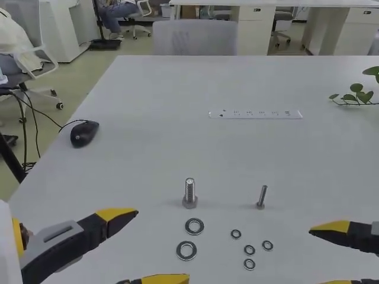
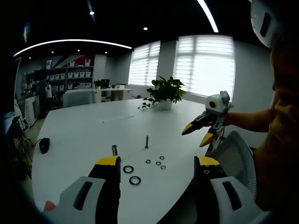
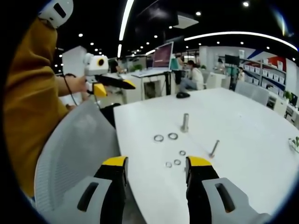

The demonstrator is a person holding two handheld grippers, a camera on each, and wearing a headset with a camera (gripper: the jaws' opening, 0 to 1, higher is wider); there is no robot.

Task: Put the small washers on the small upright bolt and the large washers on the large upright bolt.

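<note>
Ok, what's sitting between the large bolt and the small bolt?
Nothing; in the head view the tabletop between the large bolt and small bolt is bare.

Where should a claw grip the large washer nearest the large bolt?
Probably at its rim, from straight above. The large washer lies flat on the table, apart from the large bolt, so one tip goes into the hole and one outside.

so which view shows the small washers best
The head view: it looks down on the small washers, four separate rings lying flat to the right of the large washers. Both gripper views show them too, but tiny and flattened, far beyond the jaws.
</note>
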